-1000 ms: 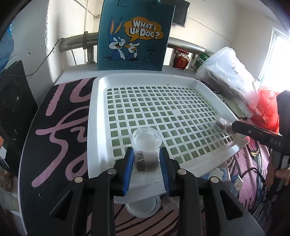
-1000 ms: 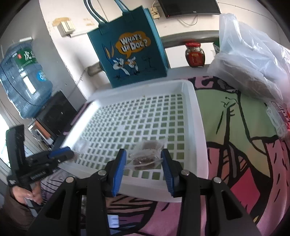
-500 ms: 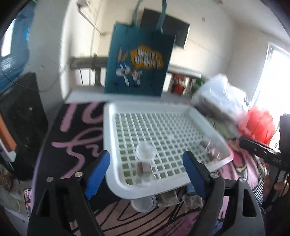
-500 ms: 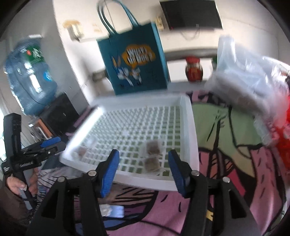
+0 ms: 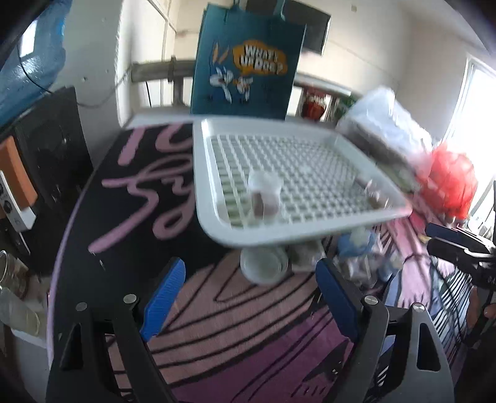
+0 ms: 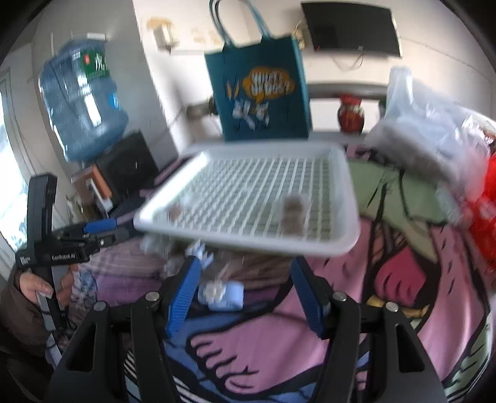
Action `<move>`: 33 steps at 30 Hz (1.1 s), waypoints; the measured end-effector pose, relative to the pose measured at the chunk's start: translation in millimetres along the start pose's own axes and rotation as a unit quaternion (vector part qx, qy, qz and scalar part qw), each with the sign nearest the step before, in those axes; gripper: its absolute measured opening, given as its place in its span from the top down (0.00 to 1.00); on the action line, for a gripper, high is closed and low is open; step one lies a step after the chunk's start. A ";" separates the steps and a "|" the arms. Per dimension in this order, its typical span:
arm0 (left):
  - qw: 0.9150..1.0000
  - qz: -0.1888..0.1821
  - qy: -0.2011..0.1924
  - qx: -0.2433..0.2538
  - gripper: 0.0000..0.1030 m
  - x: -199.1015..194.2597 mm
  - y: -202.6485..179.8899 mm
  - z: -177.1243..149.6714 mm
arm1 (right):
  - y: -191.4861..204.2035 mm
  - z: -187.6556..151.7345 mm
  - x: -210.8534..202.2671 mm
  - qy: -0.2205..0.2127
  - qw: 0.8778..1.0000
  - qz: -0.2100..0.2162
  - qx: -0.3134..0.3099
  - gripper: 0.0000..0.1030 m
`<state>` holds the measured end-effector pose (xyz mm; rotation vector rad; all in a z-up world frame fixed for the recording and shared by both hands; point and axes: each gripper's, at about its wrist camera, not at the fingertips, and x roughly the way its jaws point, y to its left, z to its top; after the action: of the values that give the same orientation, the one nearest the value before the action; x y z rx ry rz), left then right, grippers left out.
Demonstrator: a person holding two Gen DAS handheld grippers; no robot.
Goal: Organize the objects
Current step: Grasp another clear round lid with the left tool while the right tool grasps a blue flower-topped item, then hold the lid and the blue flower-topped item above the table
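I have both tongs, left (image 5: pixel 248 294) and right (image 6: pixel 245 297), apart and empty; blurred views risk me knocking the cup (image 5: pixel 265 198) in the tray (image 5: pixel 214 223).

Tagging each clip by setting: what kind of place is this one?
Most likely a lived-in room of a home, not a lab. A cartoon tote bag stands by the wall, a wall-mounted screen hangs above, and a large water jug sits beside a table under a colourful printed cloth.
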<state>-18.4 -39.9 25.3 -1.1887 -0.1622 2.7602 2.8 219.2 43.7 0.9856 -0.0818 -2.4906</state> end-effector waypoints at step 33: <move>0.999 -0.014 0.005 0.042 0.62 -0.8 -27.2 -11.8 | 17.3 -24.0 34.2 0.065 0.997 -0.013 -0.038 0.86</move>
<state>-7.2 -12.6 21.9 -1.1706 -0.0595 2.7078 3.6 191.5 7.9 1.1197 0.0672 -2.4268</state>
